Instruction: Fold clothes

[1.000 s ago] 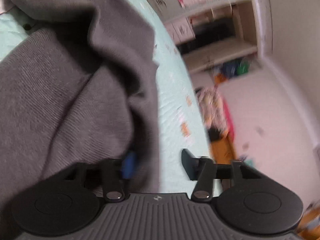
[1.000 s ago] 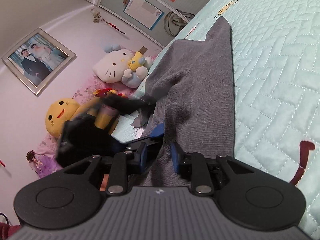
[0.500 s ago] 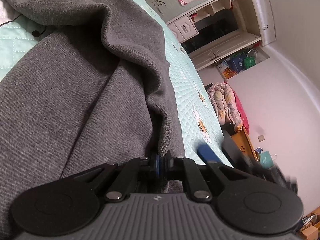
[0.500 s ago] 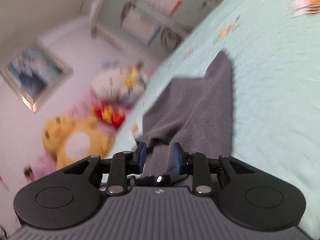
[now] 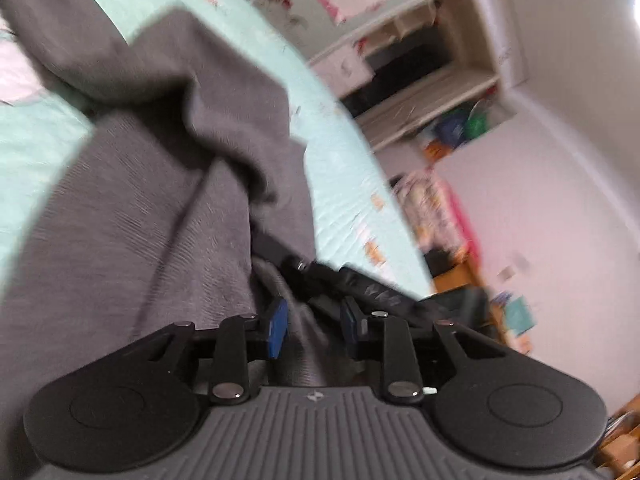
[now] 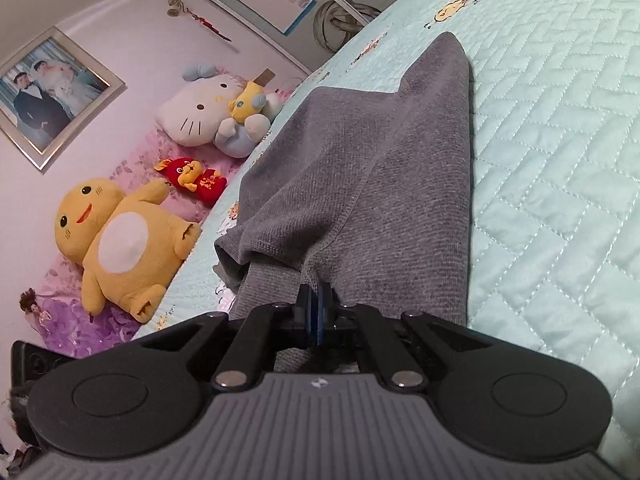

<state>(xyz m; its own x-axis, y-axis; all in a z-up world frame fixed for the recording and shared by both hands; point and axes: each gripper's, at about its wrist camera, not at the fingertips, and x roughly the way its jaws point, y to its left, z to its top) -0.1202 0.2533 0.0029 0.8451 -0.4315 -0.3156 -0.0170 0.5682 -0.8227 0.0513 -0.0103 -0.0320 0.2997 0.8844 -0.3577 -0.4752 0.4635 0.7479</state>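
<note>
A grey knit garment (image 5: 160, 208) lies rumpled on the mint quilted bedspread (image 5: 340, 184); the left wrist view is blurred. My left gripper (image 5: 313, 326) is open, its blue pads (image 5: 276, 328) apart with grey cloth lying in the gap. Just ahead of it, the right gripper (image 5: 360, 284) shows as a dark blurred shape. In the right wrist view the garment (image 6: 380, 168) stretches away along the bedspread (image 6: 560, 140). My right gripper (image 6: 316, 308) is shut on the near edge of the cloth, where a fold bunches up.
Plush toys lie beside the bed's left edge: a yellow one (image 6: 116, 240), a white cat (image 6: 200, 112) and a small red one (image 6: 192, 176). A framed photo (image 6: 48, 92) hangs on the wall. Shelves (image 5: 420, 92) and clutter stand beyond the bed.
My left gripper, shut on the cloth half a second ago, has opened. My right gripper has closed on the garment's near edge and sits closer to the left one.
</note>
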